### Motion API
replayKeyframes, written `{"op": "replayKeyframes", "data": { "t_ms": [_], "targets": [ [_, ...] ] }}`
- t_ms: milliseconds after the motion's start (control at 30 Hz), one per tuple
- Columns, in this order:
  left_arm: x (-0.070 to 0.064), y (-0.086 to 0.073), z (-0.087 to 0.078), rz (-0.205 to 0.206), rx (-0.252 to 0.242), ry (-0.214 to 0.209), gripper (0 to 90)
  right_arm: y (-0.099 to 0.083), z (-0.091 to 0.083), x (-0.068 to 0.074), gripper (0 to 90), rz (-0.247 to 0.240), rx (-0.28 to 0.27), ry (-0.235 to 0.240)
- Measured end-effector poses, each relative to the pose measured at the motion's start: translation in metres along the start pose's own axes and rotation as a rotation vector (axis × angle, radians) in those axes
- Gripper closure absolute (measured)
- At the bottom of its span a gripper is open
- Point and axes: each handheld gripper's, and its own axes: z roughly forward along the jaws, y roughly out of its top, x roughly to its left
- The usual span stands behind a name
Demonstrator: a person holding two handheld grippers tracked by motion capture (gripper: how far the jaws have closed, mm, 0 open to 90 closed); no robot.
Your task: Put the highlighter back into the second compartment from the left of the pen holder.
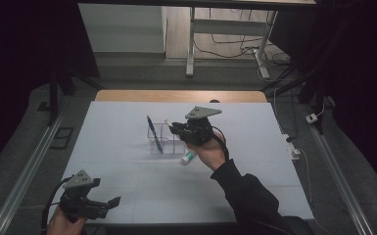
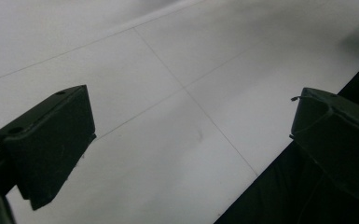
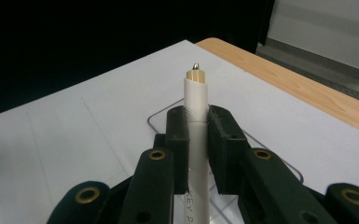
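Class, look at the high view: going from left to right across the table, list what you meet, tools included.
Left tool → blue pen standing in the clear organiser → right tool holding a white pen → green-capped tube lying on the table.

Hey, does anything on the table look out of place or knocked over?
One thing: a small white tube with a green cap lies on its side on the table beside the clear organizer, while the blue pen stands inside it.
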Motion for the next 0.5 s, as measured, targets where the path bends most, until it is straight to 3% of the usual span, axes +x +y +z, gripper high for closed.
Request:
{"op": "replayKeyframes", "data": {
  "t_ms": [500],
  "targets": [
    [0.0, 0.0, 0.0, 0.003, 0.004, -0.004, 0.0, 0.01, 0.025, -0.015, 78.3, 0.052, -0.062, -0.026]
  ]
}}
